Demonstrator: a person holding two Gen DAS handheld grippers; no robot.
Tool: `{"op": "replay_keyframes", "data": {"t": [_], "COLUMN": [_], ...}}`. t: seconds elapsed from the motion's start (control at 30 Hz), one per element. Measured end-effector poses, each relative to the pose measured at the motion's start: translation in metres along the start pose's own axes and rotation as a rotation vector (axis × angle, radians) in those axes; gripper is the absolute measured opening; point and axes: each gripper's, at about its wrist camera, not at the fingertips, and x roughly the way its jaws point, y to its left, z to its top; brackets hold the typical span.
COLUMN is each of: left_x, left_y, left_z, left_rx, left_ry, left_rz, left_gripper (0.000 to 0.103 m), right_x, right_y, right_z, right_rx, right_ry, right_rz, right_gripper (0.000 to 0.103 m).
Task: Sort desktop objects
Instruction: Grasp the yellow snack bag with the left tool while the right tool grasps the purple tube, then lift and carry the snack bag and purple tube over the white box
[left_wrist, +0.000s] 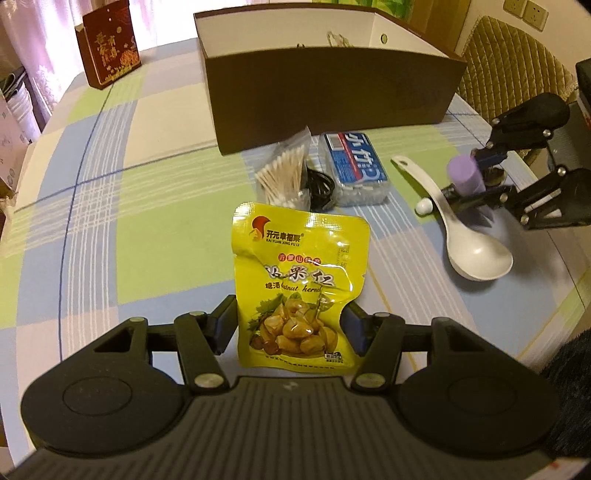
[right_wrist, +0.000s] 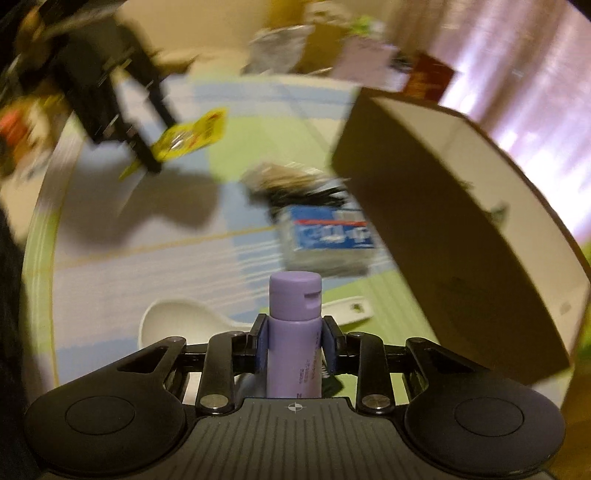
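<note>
Yellow snack pouch: a packet of chestnut kernels, standing up between the two fingers of the left tongs, its lower part at their pads, its top toward 12 o'clock in the left wrist view.
Left tongs: closed on the yellow snack pouch; both blue pads touch its side edges, which bend in a little.
Purple bottle: a small lilac bottle with a round cap, gripped at its body; the cap sticks out past the fingertips.
Right tongs: closed on the purple bottle; in the left wrist view they are at 3 o'clock, above the worktop.
White spoon: lies on the worktop at about 2 o'clock from the pouch, bowl toward the camera, handle toward the box; the right tongs are just above its handle.
Brown box: open at the top, white inside, at 12 o'clock at the far side of the worktop.
Cotton swabs: in a clear bag, just in front of the box.
Black cable: a small coil between the swabs and the blue pack, touching both as far as can be seen.
Blue pack: clear case with a blue label, just beside the cable, near the box.
Worktop: covered by a checked cloth in green, blue and cream.
Red box: upright at 11 o'clock, well apart from the other things.
Right wrist view: strongly blurred, so small details there cannot be told.
</note>
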Motion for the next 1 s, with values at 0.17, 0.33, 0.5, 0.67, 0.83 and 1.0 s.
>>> {"op": "replay_keyframes", "data": {"t": [0.17,0.33,0.5,0.67,0.83,1.0], "left_x": [-0.008,-0.016,-0.024,-0.03,-0.036,-0.043], "left_y": [-0.002,-0.004,-0.004,-0.002,0.0,0.005], "left_z": [0.013,0.032,0.053,0.071,0.089,0.113], "left_rx": [0.007,0.026,0.045,0.066,0.092,0.117], "left_ry": [-0.029,-0.067,-0.11,-0.148,-0.185,-0.233], "left_rz": [0.007,-0.002,-0.012,-0.011,-0.01,-0.004], "left_gripper": [0.055,0.055,0.055,0.055,0.055,0.055], "right_x": [-0.022,-0.043,-0.061,-0.075,-0.092,-0.1], "right_y": [-0.023,-0.039,-0.055,-0.065,-0.078,-0.093], "right_z": [-0.004,-0.005,-0.001,0.005,0.009,0.019], "right_rx": [0.231,0.412,0.517,0.547,0.57,0.568], "right_ry": [-0.076,-0.151,-0.209,-0.252,-0.281,-0.309], "right_rz": [-0.043,-0.073,-0.095,-0.133,-0.168,-0.207], "right_gripper": [0.027,0.027,0.027,0.027,0.027,0.027]}}
